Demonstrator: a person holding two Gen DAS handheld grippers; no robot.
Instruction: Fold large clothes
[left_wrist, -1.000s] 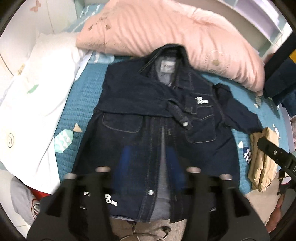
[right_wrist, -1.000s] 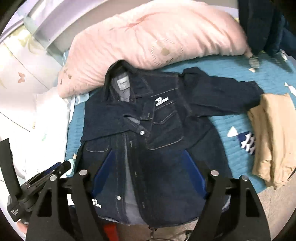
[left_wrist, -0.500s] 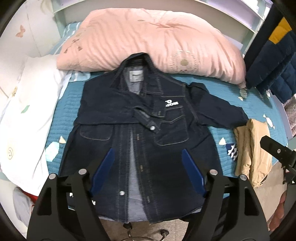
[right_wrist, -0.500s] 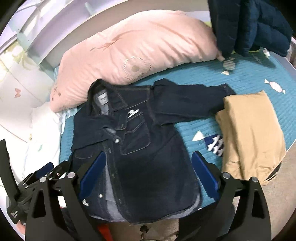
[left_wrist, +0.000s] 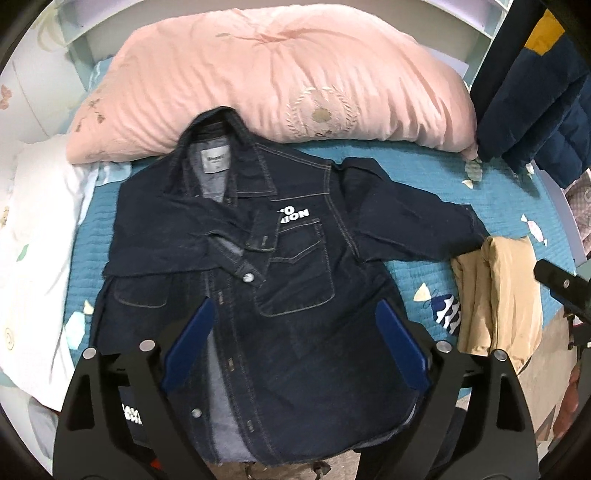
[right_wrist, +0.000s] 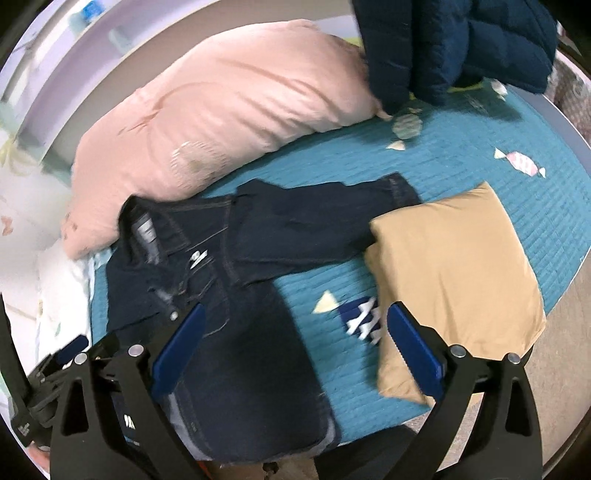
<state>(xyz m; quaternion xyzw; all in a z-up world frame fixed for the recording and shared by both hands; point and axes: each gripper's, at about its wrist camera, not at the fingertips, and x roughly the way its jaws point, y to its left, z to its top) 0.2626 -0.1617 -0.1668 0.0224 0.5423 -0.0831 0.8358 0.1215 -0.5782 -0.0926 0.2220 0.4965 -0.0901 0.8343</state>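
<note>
Lying front-up across the teal quilted bedspread (left_wrist: 424, 173), the dark indigo denim jacket (left_wrist: 295, 266) has its collar against the big pink pillow (left_wrist: 280, 74) and its hem at the bedspread's near edge, where the lowest strip of cloth is hidden behind the gripper frames. One sleeve is folded across the chest, its buttoned cuff resting near the placket and covering part of the white lettering; the other sleeve stretches away from the body toward the folded tan garment (left_wrist: 498, 295), and its cuff lies just beside that garment, though whether they touch is hard to say. The left gripper (left_wrist: 295, 347) hangs above the jacket's lower half, its blue-padded fingers (left_wrist: 190, 339) spread wide with nothing between them. The right gripper (right_wrist: 295, 354) hovers on the tan garment's side of the jacket, above the hem corner and the bare bedspread; it too is spread wide and empty. That view is motion-blurred, so the jacket's stitching and print are smeared there. Beyond the tan garment, a navy puffer coat (left_wrist: 535, 110) hangs down over the bedspread's far corner, cut off by the frame. On the jacket's opposite side lies a white printed sheet (left_wrist: 33, 240), its pattern too faint to read.
</note>
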